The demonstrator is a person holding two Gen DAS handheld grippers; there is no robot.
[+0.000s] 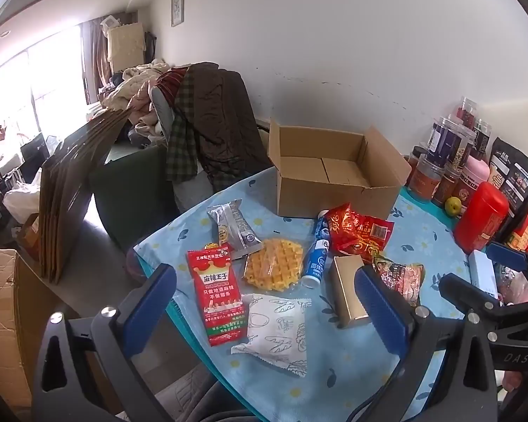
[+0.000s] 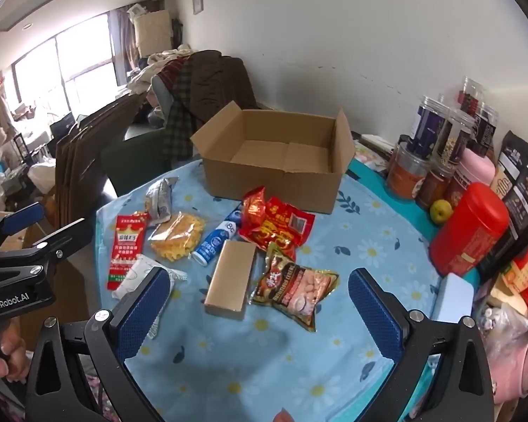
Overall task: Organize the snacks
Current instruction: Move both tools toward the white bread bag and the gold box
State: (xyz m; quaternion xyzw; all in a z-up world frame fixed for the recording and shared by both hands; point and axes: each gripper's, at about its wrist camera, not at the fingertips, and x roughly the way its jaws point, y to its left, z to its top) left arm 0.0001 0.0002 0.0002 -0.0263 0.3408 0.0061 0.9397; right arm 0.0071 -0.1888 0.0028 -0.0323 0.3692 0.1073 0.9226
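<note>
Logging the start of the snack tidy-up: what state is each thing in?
Cardboard box: flaps open, empty.
Left gripper: open, holding nothing.
Right gripper: open, holding nothing.
Blue-and-white bottle: lying on its side.
Gold box: closed, lying flat.
Red canister: upright, lid on.

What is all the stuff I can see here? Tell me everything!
cardboard box: one, brown, open, far side of table
snack packets: six, mixed colours, spread before the box
red strip packet: one, left edge
waffle: one, yellow, in clear wrap
bottle: one, blue-white, lying down
gold box: one, centre
red tin: one, right side
jars: several, stacked at right
green fruit: one
tablecloth: blue, daisies
left gripper: open
right gripper: open
</note>
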